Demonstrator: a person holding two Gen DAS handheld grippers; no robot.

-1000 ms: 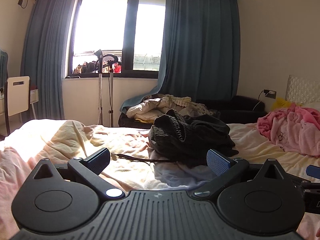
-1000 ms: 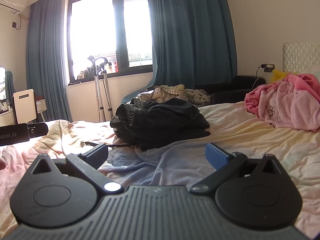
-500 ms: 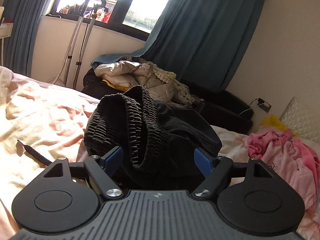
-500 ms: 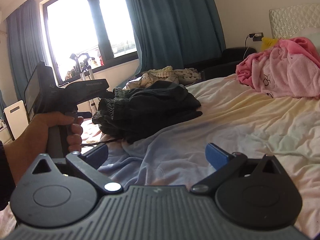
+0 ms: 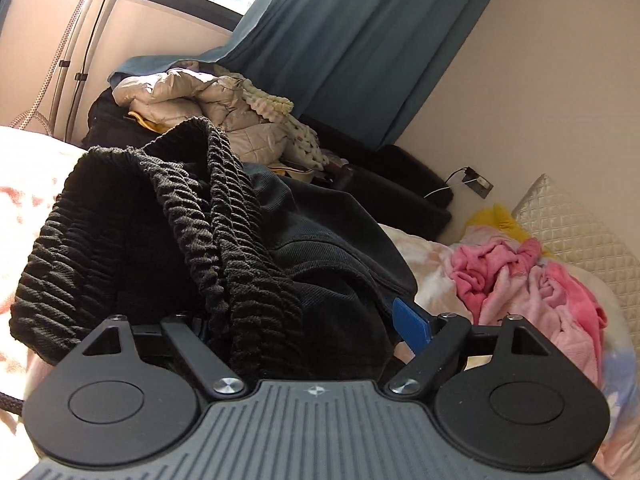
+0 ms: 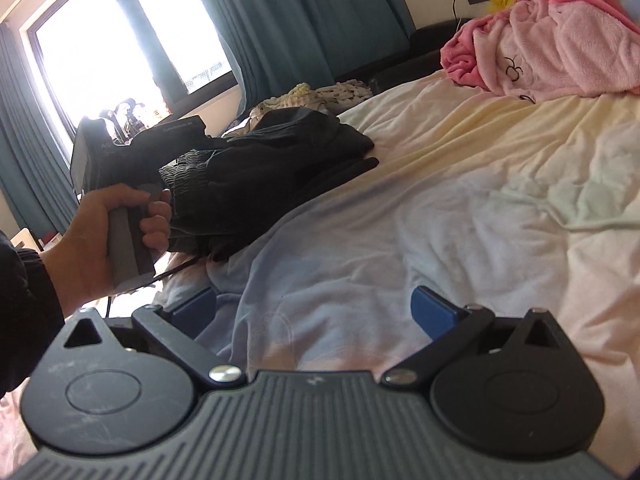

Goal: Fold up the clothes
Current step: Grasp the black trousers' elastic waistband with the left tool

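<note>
Ribbed black garment (image 5: pixel 168 232), crumpled, soft heap

Bright window (image 6: pixel 120 52), teal curtains (image 6: pixel 288 20), cream wall (image 5: pixel 540 80), quilted headboard (image 5: pixel 576 228).

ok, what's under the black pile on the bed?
The black clothes lie on the bedsheet; a dark cord trails out from beneath. Anything else under them is covered.
</note>
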